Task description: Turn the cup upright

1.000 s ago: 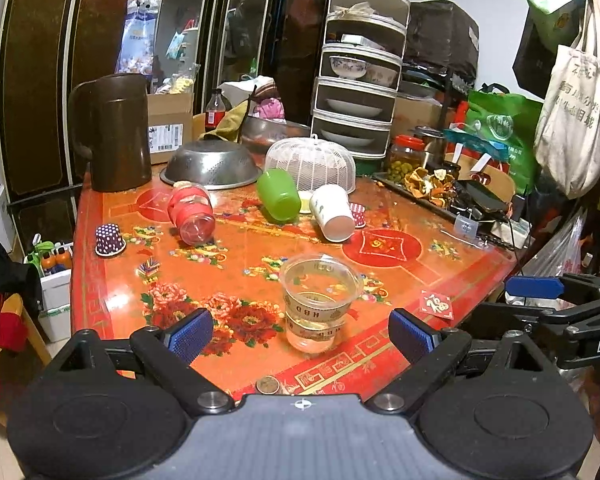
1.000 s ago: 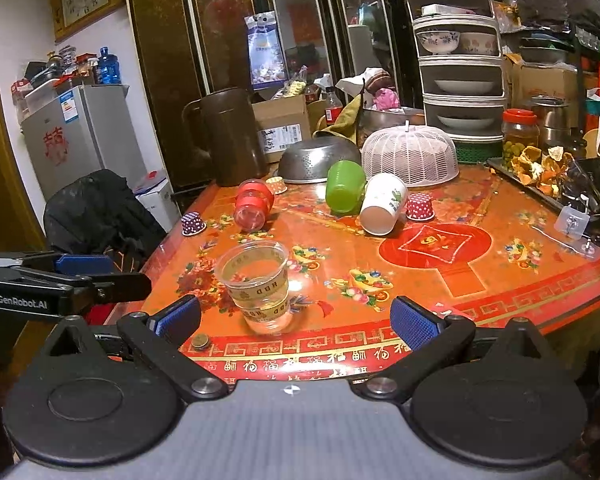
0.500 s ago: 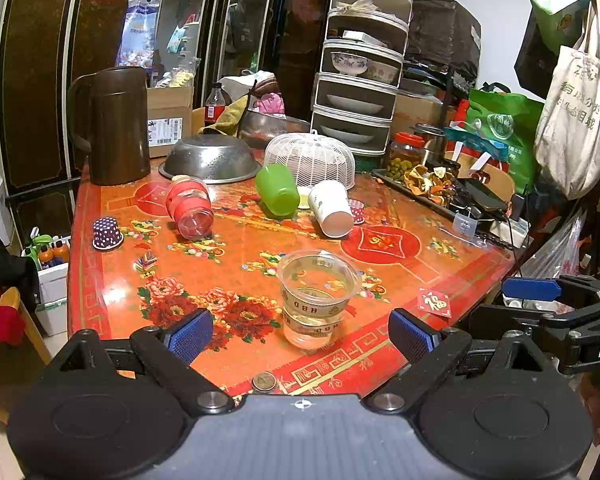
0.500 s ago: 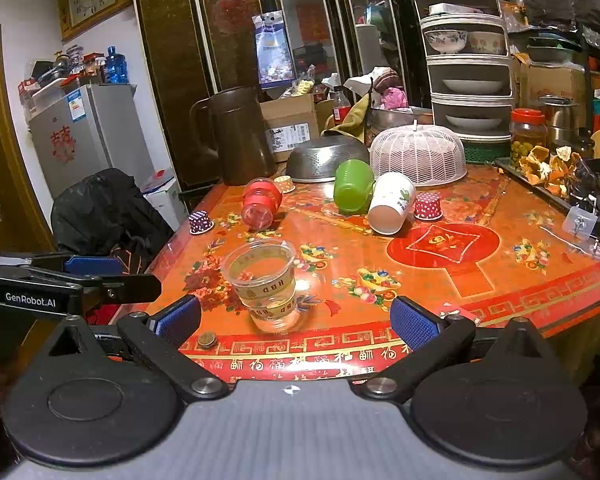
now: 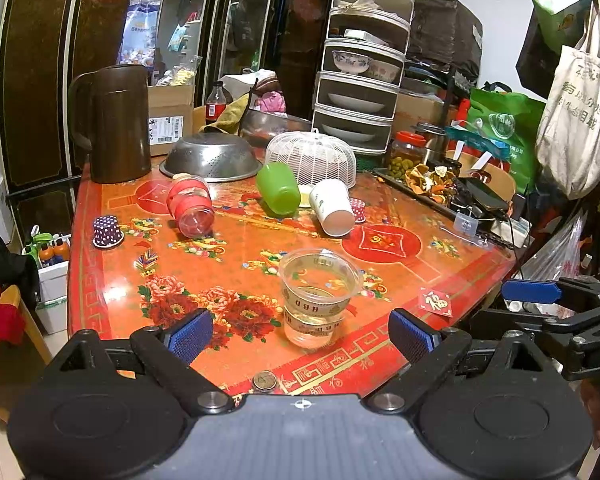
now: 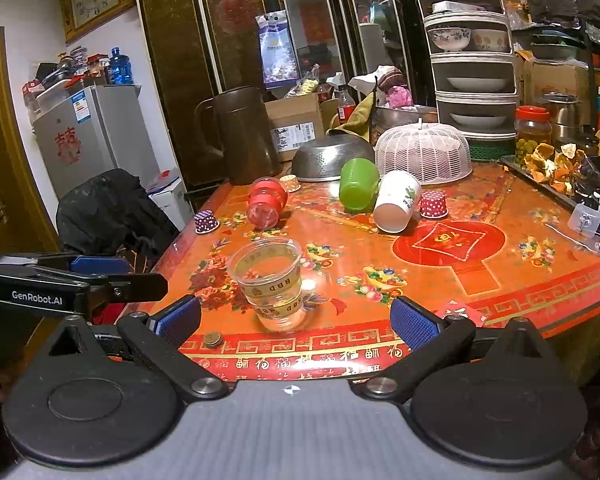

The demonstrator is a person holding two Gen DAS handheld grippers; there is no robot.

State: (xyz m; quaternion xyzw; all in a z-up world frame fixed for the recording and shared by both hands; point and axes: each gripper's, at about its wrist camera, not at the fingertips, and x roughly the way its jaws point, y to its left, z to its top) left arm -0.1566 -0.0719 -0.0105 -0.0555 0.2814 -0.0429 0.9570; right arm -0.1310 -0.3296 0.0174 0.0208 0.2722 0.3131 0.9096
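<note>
The step in hand is judged to be the approach, with no cup yet grasped; both grippers are held short of the near edge of the counter (image 5: 100,280), and nothing lies between either pair of jaws.

Taken from left to right in the left wrist view: a small purple dotted cup (image 5: 107,231) is seen inverted near the left edge; a red cup (image 5: 191,210) lies on its side, mouth toward the camera; a green cup (image 5: 278,188) lies tipped beside a white paper cup (image 5: 332,208), which is also on its side with its mouth toward the near edge; these three are well beyond the jaws. Nearer, a clear plastic cup (image 5: 318,296) already stands upright, on the line between the blue pads but ahead of them.

The left gripper (image 5: 300,334) is seen with its jaws wide apart; the right gripper (image 6: 296,320) likewise, jaws spread and holding nothing; the clear cup is seen slightly left of centre in that view.

Which fallen cup is meant cannot be told from the task; the next move is judged to call for a reach past the clear cup without knocking it, the jaws being brought astride a lying cup's wall, then closed and turned so that the mouth faces up.
</note>
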